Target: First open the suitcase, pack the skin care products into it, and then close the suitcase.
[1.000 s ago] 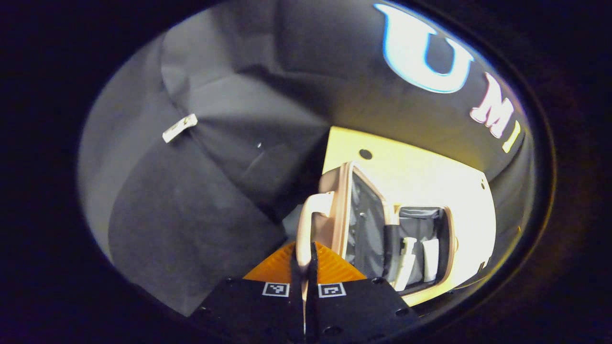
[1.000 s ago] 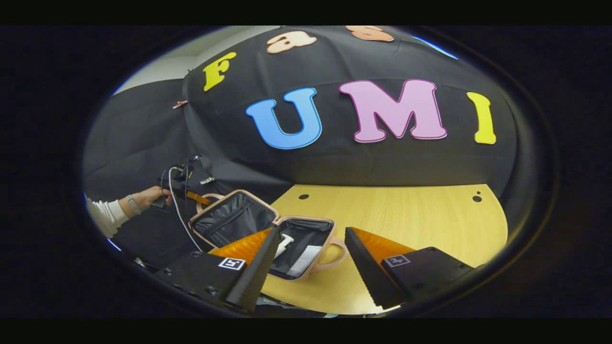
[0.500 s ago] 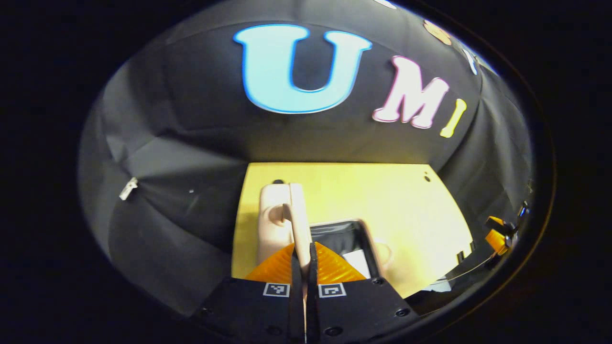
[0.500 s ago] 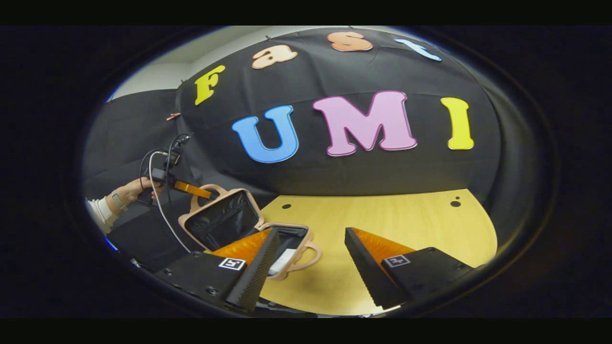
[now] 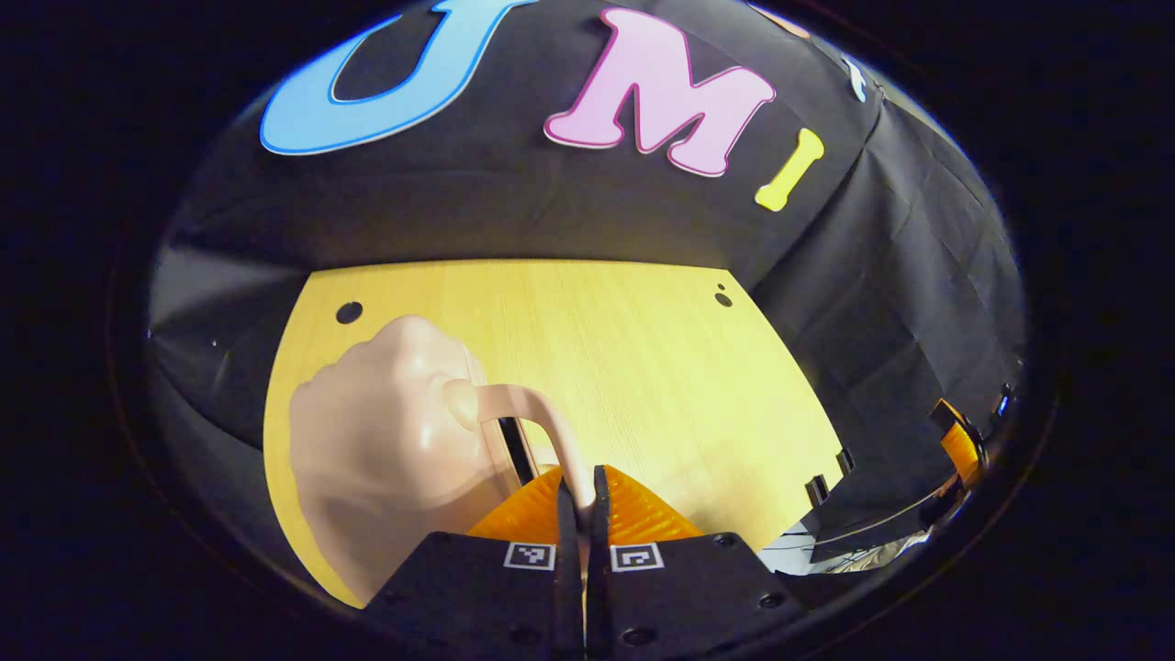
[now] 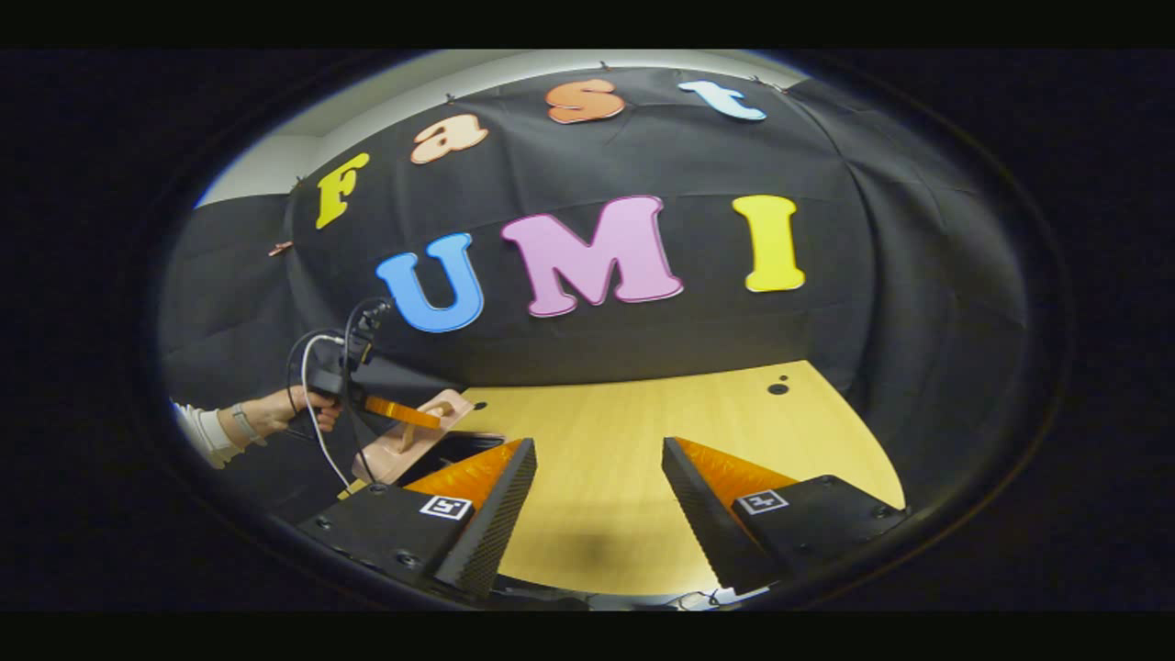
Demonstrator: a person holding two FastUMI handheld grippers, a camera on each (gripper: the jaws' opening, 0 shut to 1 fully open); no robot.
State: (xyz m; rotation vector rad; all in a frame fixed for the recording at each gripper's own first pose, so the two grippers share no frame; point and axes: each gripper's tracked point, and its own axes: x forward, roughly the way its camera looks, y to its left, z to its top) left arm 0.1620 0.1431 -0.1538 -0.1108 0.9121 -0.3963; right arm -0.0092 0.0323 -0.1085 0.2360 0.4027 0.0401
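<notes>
The pale pink suitcase (image 5: 386, 431) lies at the table's left side with its lid tilted nearly down, a narrow dark gap left at the seam. My left gripper (image 5: 583, 487) is shut on the lid's curved handle (image 5: 528, 408). The lid hides what is inside. In the right gripper view the suitcase (image 6: 404, 445) sits low at the left, with the left gripper (image 6: 418, 418) holding its handle and a hand (image 6: 275, 413) behind it. My right gripper (image 6: 597, 459) hangs open above bare table, to the right of the suitcase, with nothing between its fingers.
The light wooden table (image 5: 643, 367) has small dark holes near its back corners (image 6: 777, 388). Black cloth walls close it in at the back and sides. A cable (image 6: 317, 422) trails from the left gripper.
The left gripper has swung the lid over by its handle, from standing open to almost shut, so the inside is now covered. The right gripper has drifted right, away from the suitcase, still open.
</notes>
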